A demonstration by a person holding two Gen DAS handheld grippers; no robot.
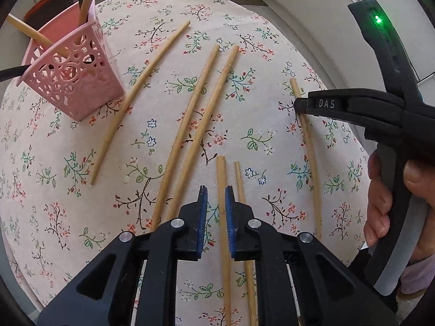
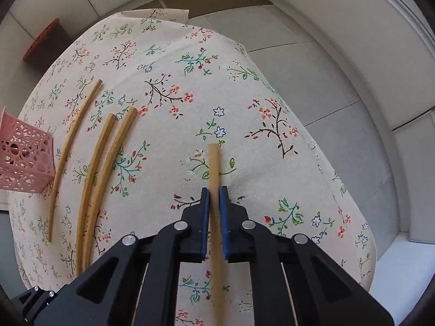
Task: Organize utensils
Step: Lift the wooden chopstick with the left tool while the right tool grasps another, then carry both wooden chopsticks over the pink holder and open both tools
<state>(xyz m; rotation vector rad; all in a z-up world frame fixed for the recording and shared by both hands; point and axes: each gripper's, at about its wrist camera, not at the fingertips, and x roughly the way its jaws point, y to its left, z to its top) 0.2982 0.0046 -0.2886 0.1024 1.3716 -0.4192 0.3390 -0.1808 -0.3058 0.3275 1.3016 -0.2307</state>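
Observation:
Several wooden chopsticks lie loose on the floral tablecloth. A pink perforated holder stands at the left with a few chopsticks and a dark utensil in it; it also shows in the right wrist view. My left gripper hovers low over the cloth, open by a small gap and empty; a chopstick lies under its right finger. My right gripper is shut on a chopstick near its far end. In the left wrist view its tip sits on that chopstick at the right.
Three chopsticks lie side by side between the holder and my right gripper. The round table's edge drops off to grey floor tiles at the right. A dark box with an orange rim stands behind the table at the left.

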